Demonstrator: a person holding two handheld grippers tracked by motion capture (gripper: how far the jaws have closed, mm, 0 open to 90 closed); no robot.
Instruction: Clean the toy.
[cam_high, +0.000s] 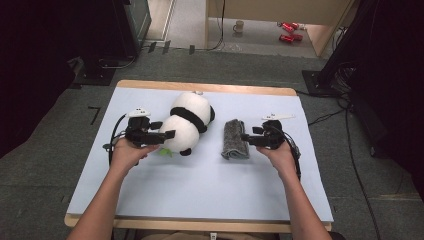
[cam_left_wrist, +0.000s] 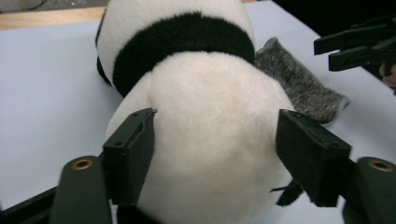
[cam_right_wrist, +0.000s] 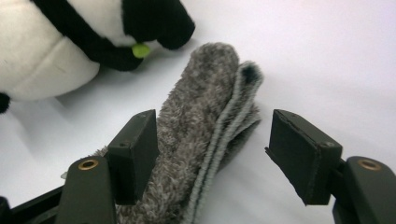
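Note:
A black-and-white plush panda (cam_high: 190, 122) lies on the pale blue table cover, left of centre. My left gripper (cam_high: 164, 130) is at its near end, and in the left gripper view its jaws (cam_left_wrist: 215, 154) stand wide on either side of the panda's white body (cam_left_wrist: 210, 140), open. A folded grey fluffy towel (cam_high: 235, 139) lies just right of the panda. My right gripper (cam_high: 248, 136) is at the towel's right edge. It is open (cam_right_wrist: 212, 154), with the towel (cam_right_wrist: 201, 130) lying between the jaws, nearer the left one.
The pale blue cover (cam_high: 200, 185) spans the wooden table, with bare room in front of both hands. The right gripper (cam_left_wrist: 355, 46) shows at the upper right of the left gripper view. On the floor beyond the table are a mug (cam_high: 239, 26), red items (cam_high: 288, 31) and cables (cam_high: 350, 150).

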